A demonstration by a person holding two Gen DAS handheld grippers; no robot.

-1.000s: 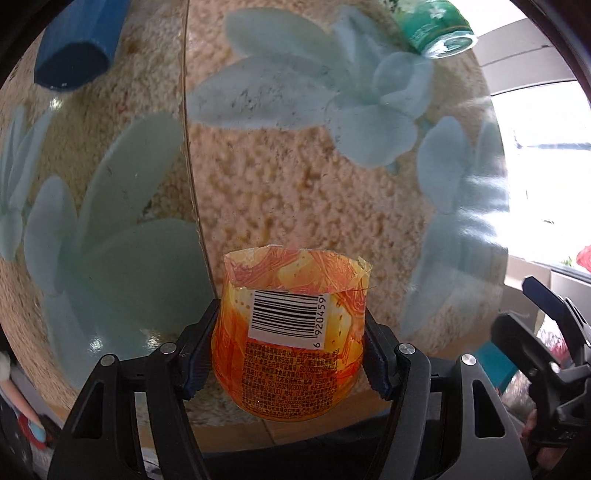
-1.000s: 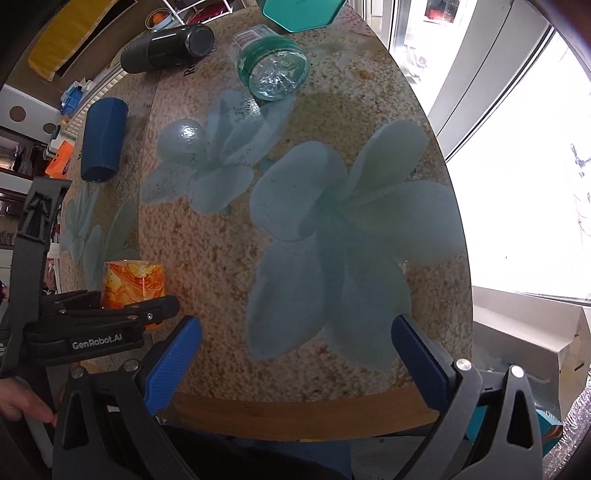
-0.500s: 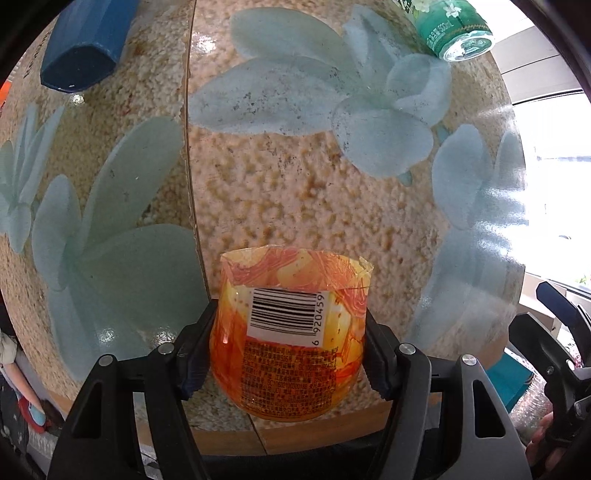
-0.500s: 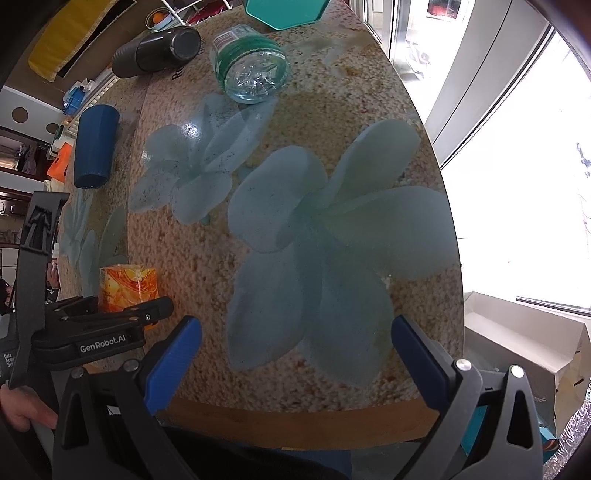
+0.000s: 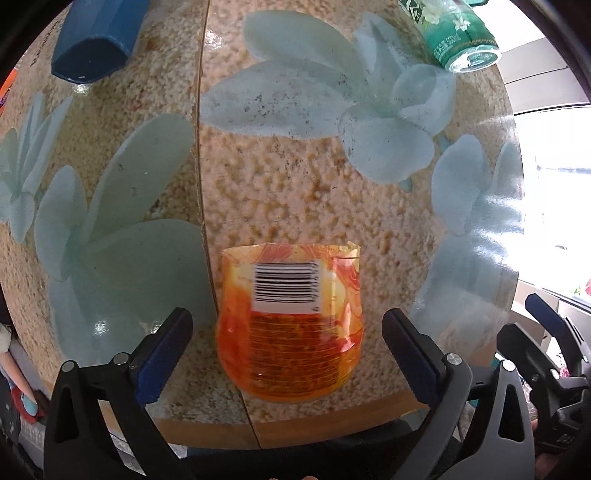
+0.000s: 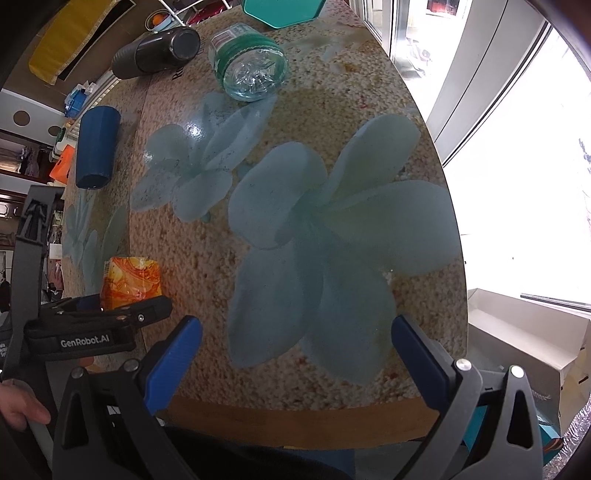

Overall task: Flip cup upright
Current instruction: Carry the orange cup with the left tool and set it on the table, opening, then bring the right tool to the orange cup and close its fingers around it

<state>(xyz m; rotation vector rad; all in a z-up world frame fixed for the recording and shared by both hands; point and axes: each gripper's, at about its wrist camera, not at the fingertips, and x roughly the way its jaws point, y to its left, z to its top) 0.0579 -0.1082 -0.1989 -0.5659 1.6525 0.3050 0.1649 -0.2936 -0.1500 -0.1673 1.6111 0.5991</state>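
Observation:
An orange plastic cup [image 5: 290, 325] with a barcode label stands on the flower-patterned table [image 5: 280, 184], its cut rim facing up. My left gripper [image 5: 288, 328] is open, with a blue-padded finger on each side of the cup and a gap to each. The cup also shows at the left of the right wrist view [image 6: 131, 282], behind the left gripper [image 6: 110, 314]. My right gripper [image 6: 295, 339] is open and empty over the table's near edge.
A blue cup [image 5: 98, 40] lies on its side at the far left [image 6: 96, 147]. A green-labelled clear bottle [image 6: 249, 61] and a dark flask [image 6: 157, 51] lie at the back. A teal tray [image 6: 282, 11] sits beyond. A white box [image 6: 524, 343] stands off the table, right.
My left gripper has opened and let go of the orange cup, which now stands free on the table. The right gripper has stayed open and has drifted only slightly.

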